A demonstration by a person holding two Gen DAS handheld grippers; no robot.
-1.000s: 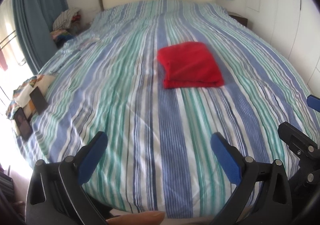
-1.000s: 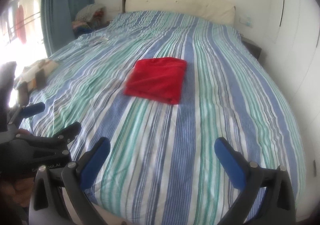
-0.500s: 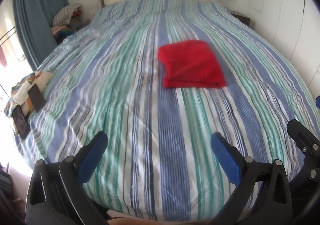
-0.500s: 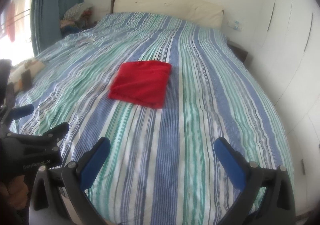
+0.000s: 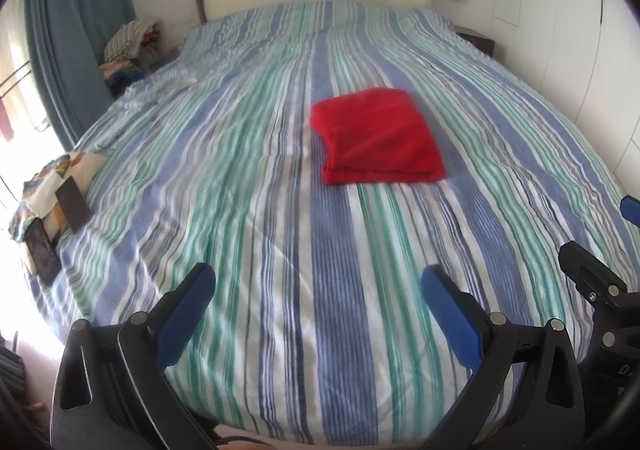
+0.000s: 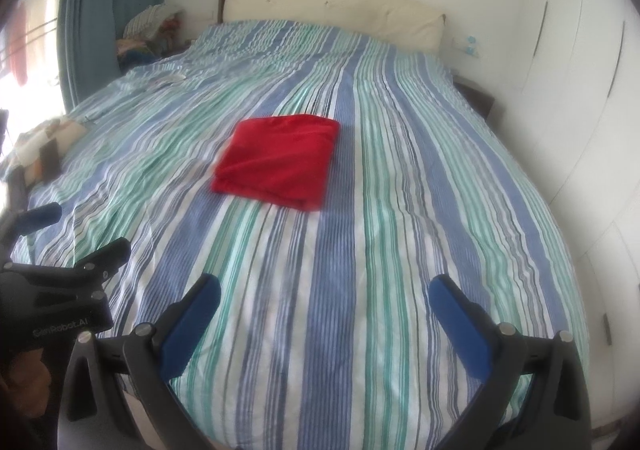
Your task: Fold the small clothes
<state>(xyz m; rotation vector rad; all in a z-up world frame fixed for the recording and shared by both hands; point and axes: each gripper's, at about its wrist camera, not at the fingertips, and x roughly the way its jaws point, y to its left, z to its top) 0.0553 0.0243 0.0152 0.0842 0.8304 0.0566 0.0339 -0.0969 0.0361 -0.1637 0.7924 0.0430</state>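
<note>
The left claw and the right claw both hang released and empty above the near end of the striped bed. The folded red garment lies flat well ahead of both claws, mid-bed.

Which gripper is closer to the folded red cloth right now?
Neither clearly: left gripper and right gripper both hang open near the bed's foot, well short of the red cloth.

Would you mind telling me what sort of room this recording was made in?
Most likely a home bedroom: a wide bed with a striped cover, a cream headboard against the wall, and white wardrobe doors alongside.
</note>
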